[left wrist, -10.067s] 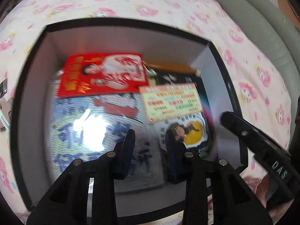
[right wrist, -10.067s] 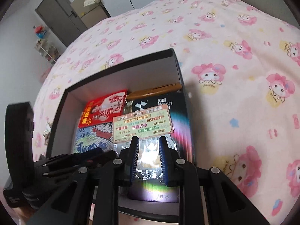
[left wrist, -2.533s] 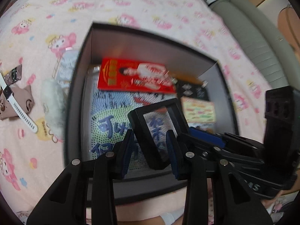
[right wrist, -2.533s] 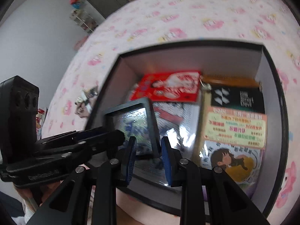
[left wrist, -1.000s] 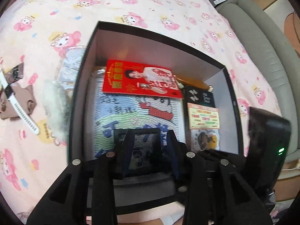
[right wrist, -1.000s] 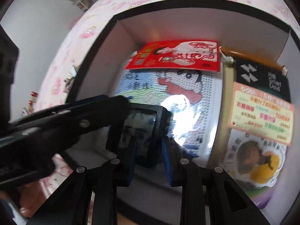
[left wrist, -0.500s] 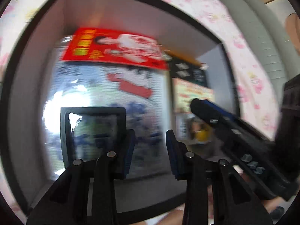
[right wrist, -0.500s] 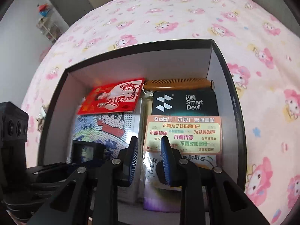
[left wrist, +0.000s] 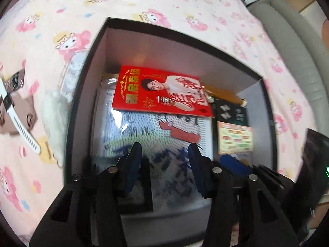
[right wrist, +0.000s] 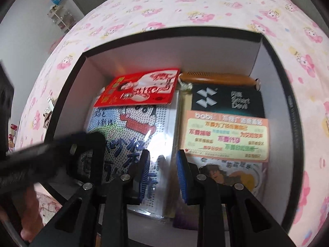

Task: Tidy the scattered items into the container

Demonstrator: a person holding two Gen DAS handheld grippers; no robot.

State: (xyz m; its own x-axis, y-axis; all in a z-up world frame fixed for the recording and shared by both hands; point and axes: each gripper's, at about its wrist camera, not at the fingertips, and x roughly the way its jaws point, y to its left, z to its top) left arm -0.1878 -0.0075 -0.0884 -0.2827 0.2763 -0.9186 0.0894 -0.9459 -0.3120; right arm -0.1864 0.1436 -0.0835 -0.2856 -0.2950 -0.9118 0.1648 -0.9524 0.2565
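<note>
A black box (left wrist: 82,94) (right wrist: 296,123) stands open on the pink bedspread. A small black picture frame (left wrist: 144,197) (right wrist: 88,154) lies in its near left corner on a bead-pattern sheet (left wrist: 164,131). My left gripper (left wrist: 164,152) hovers just above, its jaws opening, with nothing between the pads; the frame sits under and left of its left finger. My right gripper (right wrist: 163,166) hangs over the middle of the box, pads a little apart and empty. Outside the box on the left lie a white watch (left wrist: 20,123), a brown bear piece (left wrist: 22,107) and a white fluffy item (left wrist: 53,119).
The box also holds a red card (right wrist: 139,90), a wooden comb (right wrist: 218,78), a black carton (right wrist: 226,100) and a peach label card (right wrist: 226,133). A clear packet (left wrist: 74,72) leans against the box's left outer wall. A grey sofa (left wrist: 298,41) borders the bed.
The left gripper has let go of the black frame, which now lies in the box, and its jaws have widened. The right gripper has moved closer over the box.
</note>
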